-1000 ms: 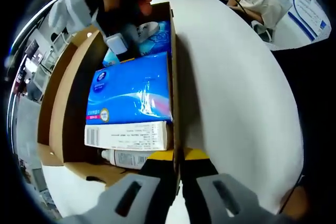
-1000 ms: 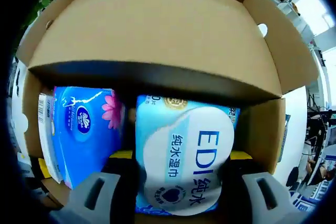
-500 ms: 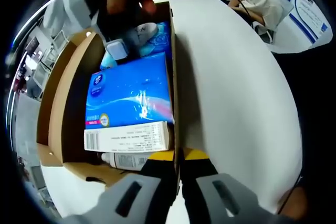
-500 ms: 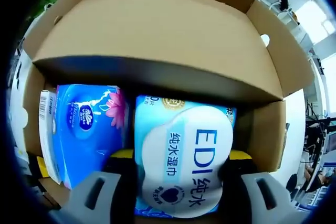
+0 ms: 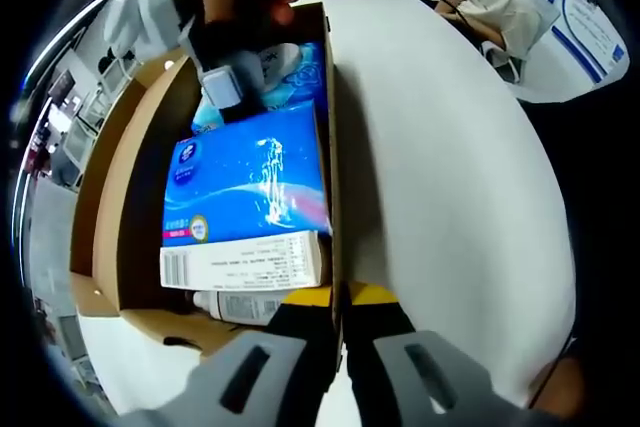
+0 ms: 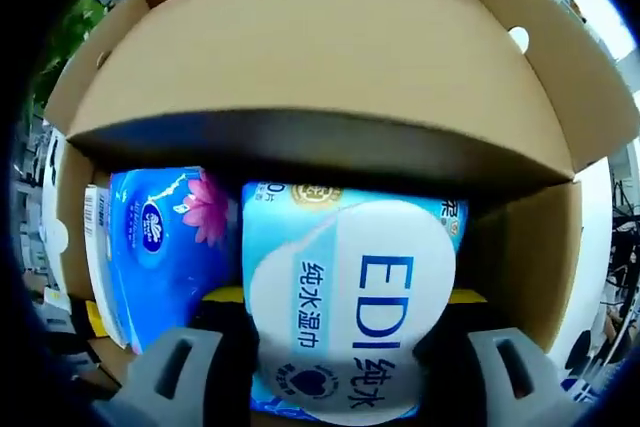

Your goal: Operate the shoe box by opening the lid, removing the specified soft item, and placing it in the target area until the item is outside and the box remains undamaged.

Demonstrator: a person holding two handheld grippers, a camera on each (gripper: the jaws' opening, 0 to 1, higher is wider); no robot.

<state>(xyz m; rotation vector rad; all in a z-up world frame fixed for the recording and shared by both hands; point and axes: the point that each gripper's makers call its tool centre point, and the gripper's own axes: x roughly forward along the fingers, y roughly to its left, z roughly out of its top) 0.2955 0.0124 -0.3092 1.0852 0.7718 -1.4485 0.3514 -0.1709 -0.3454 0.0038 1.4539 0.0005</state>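
At 6 o'clock, your right gripper [image 6: 335, 387] clamps the wipes pack [image 6: 350, 307]; lift clear while the left gripper [image 5: 335, 367] pinches the box wall [image 5: 331, 147].

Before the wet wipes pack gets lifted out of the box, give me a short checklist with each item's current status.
1. Lid open, clear of the contents: ok.
2. Right tongs closed around the wet wipes pack: ok.
3. Left tongs pinching the box wall to steady it: ok.
4. Tissue pack not caught in the grip: ok, it sits beside.
5. Box undamaged: cannot tell.
6. Target area: cannot tell.
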